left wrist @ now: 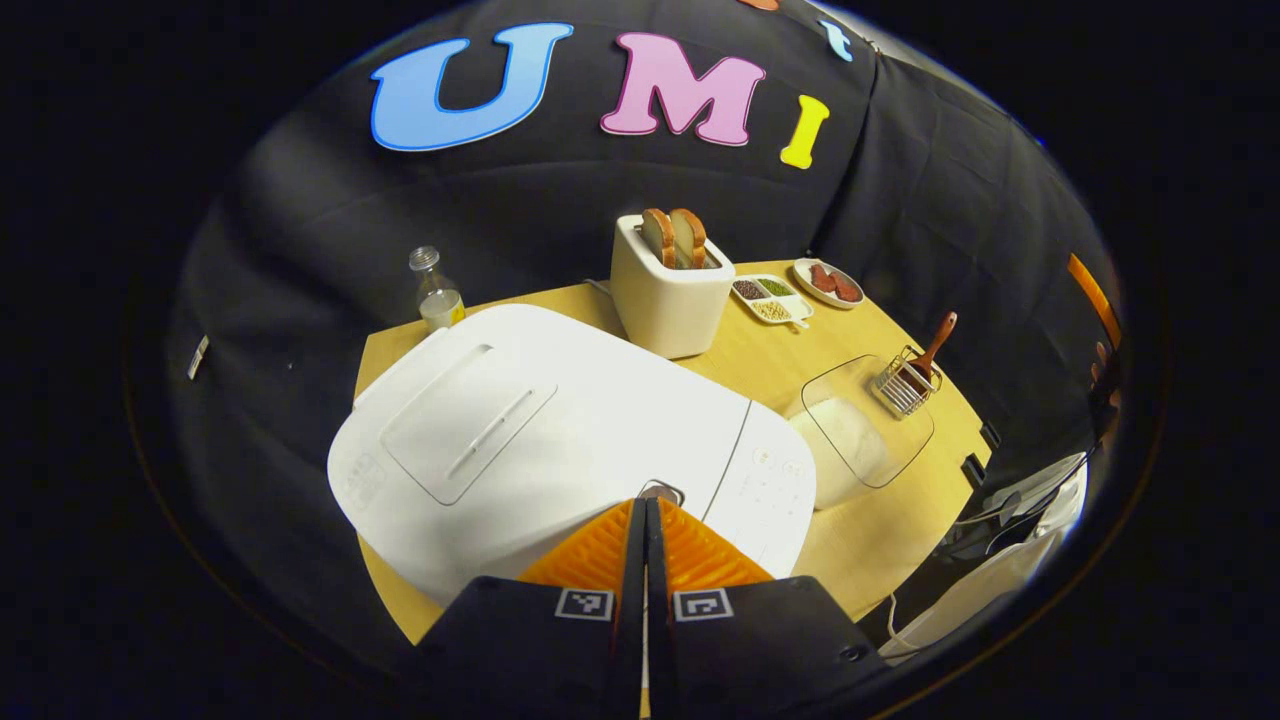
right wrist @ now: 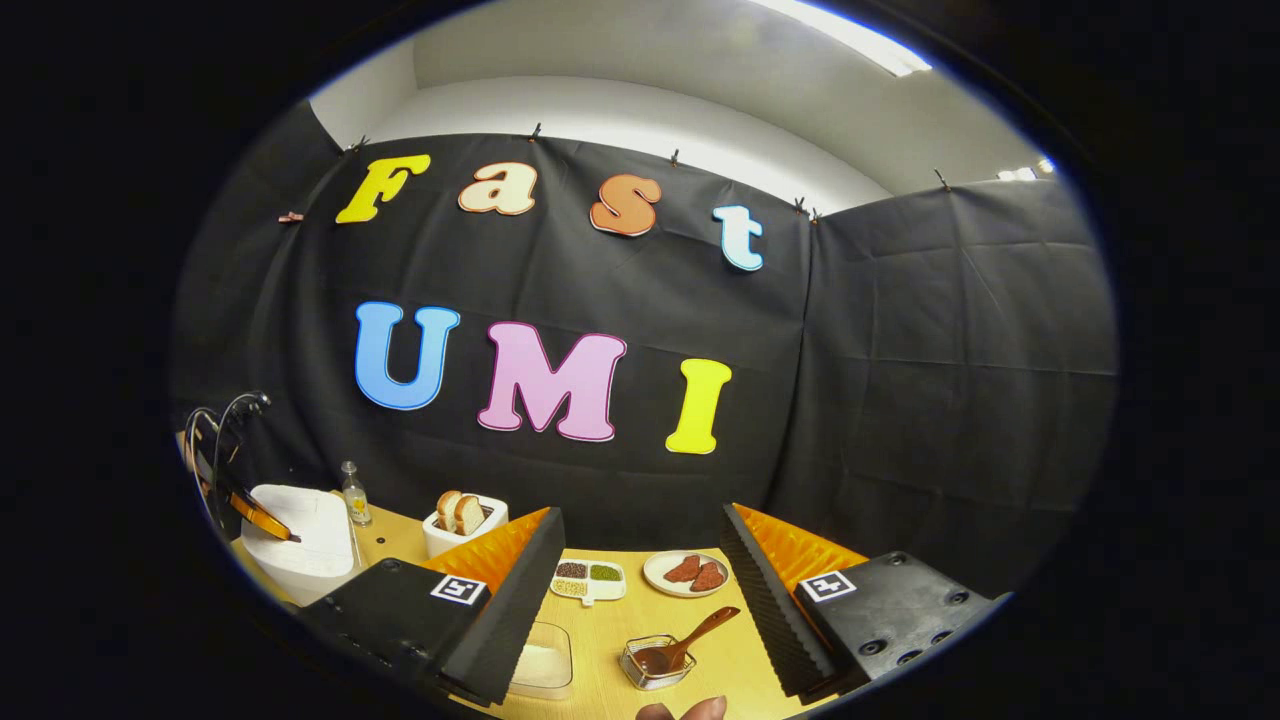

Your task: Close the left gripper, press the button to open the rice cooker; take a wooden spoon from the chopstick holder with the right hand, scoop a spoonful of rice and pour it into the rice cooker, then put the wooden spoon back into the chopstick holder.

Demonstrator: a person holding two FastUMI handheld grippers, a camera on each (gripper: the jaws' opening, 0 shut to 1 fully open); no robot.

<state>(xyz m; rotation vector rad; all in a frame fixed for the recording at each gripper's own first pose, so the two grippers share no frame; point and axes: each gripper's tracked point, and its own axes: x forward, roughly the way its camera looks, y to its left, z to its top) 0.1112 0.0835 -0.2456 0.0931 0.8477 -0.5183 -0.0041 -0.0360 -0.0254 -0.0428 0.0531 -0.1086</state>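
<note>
In the left gripper view my left gripper (left wrist: 647, 505) is shut, its tips right at the small button (left wrist: 661, 491) on the front of the white rice cooker (left wrist: 520, 440), whose lid is down. The wire chopstick holder (left wrist: 907, 385) with the wooden spoon (left wrist: 936, 342) stands at the table's right, behind a clear box of rice (left wrist: 855, 437). In the right gripper view my right gripper (right wrist: 640, 560) is open above the table, with the spoon (right wrist: 690, 642) in its holder (right wrist: 655, 662) below and between the fingers. The rice box (right wrist: 542, 660) lies to their left. The rice cooker (right wrist: 300, 545) and the left gripper (right wrist: 262, 520) show far left.
A toaster (left wrist: 668, 295) with two bread slices stands behind the cooker, beside a small bottle (left wrist: 437, 292). A divided dish of grains (left wrist: 771, 298) and a plate of meat (left wrist: 828, 283) sit at the back right. Cables and white cloth (left wrist: 1010, 560) hang past the table's right edge.
</note>
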